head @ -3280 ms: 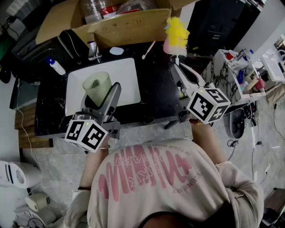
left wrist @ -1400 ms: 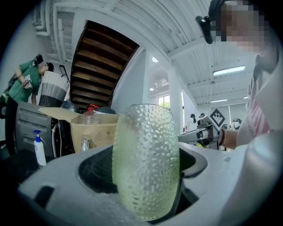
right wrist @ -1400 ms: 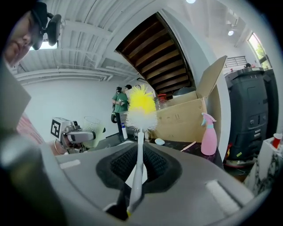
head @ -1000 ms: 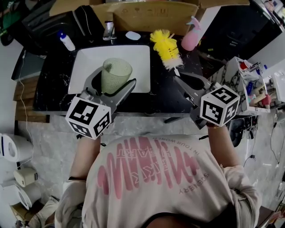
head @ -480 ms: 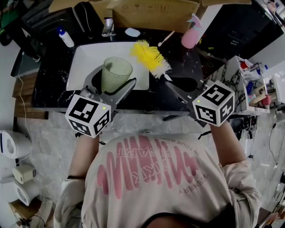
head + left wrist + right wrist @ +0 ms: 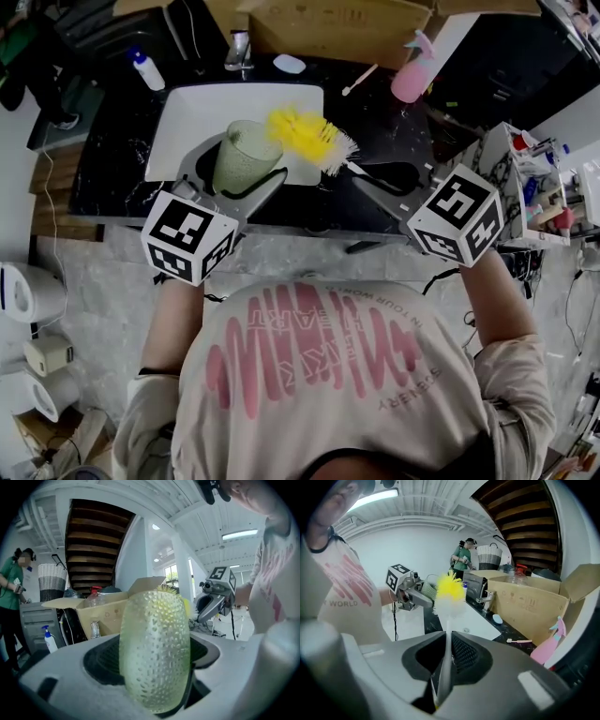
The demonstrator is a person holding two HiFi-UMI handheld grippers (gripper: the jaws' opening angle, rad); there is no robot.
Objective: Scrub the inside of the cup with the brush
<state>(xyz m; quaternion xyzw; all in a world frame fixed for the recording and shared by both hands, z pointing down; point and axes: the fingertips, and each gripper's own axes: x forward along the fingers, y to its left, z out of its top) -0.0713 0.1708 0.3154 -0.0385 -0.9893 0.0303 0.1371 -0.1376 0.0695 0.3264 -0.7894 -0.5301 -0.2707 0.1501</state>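
While the left gripper (image 6: 238, 169) grips the cup (image 6: 246, 155) over the sink (image 6: 187, 112), mouth tilted up and away from the person, the right gripper (image 6: 382, 178) pinches the brush (image 6: 305, 139) by its handle. The brush lies leftward, with its yellow head at the cup's rim.

- Head cam: up on the person's head, aimed steeply down. Shirt (image 6: 319, 366) fills the lower frame, counter (image 6: 112, 178) w/ sink (image 6: 187, 108) runs across the top, left gripper (image 6: 239, 171) & right gripper (image 6: 386, 178) sit mid-frame.
- Left gripper cam: low, looks along its jaws, v. close to the cup (image 6: 154, 651) at centre. Faces the right gripper, at right of frame.
- Right gripper cam: looks along its jaws up the brush (image 6: 449, 590). Left gripper shows left of centre.
- Shared: all 3 catch cup, brush head, cardboard box (image 6: 328, 28).
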